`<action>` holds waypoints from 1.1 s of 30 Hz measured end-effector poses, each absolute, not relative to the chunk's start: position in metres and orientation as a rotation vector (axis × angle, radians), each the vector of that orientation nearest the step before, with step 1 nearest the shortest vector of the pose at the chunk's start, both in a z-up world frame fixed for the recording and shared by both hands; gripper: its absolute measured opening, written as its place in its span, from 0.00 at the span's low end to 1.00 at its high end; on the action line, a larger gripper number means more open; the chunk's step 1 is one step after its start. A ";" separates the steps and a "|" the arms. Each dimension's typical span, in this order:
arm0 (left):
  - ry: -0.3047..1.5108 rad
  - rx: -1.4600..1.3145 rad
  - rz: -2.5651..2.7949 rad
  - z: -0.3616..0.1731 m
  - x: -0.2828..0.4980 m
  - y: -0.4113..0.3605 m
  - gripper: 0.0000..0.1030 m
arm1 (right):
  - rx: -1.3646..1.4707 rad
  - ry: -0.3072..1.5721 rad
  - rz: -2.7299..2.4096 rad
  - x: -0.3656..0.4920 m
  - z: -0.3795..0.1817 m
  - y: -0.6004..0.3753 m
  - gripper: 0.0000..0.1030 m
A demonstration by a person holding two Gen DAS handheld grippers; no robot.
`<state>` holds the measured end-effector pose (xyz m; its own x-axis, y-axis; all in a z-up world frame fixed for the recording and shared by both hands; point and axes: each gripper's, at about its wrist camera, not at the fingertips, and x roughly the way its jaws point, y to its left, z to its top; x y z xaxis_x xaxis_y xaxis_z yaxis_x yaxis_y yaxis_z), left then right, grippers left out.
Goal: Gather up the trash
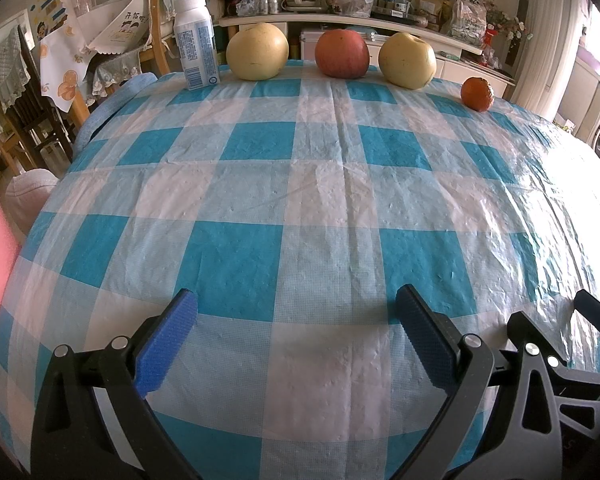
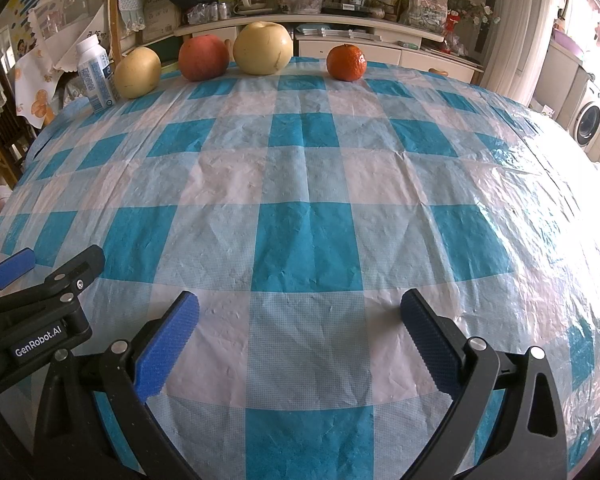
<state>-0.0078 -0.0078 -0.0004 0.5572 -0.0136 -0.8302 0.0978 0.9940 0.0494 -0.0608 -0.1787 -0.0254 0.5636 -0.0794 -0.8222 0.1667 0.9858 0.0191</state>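
A white and blue plastic bottle (image 1: 195, 42) stands upright at the far left of the table; it also shows in the right wrist view (image 2: 95, 76). Beside it in a row along the far edge sit a yellow pear (image 1: 257, 51), a red apple (image 1: 342, 53), a second yellow pear (image 1: 407, 60) and a small orange (image 1: 477, 94). My left gripper (image 1: 296, 308) is open and empty, low over the near part of the table. My right gripper (image 2: 300, 312) is open and empty, just to its right. Both are far from the row.
The table wears a blue and white checked plastic cloth (image 1: 300, 184). Wooden chairs (image 1: 28, 120) stand off its left side. A cluttered shelf unit (image 1: 340, 4) runs behind the table. A washing machine (image 2: 588, 118) stands at the right.
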 end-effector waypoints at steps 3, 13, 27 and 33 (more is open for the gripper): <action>0.978 0.093 -0.066 0.000 -0.008 -0.008 0.96 | 0.098 0.962 -0.145 -0.061 -0.026 -0.178 0.96; 0.978 0.094 -0.066 0.000 -0.008 -0.008 0.96 | 0.098 0.962 -0.145 -0.061 -0.025 -0.178 0.96; 0.978 0.094 -0.066 0.000 -0.007 -0.009 0.96 | 0.098 0.961 -0.145 -0.061 -0.026 -0.178 0.96; 0.979 0.094 -0.066 0.000 -0.006 -0.010 0.96 | 0.098 0.962 -0.145 -0.061 -0.026 -0.178 0.96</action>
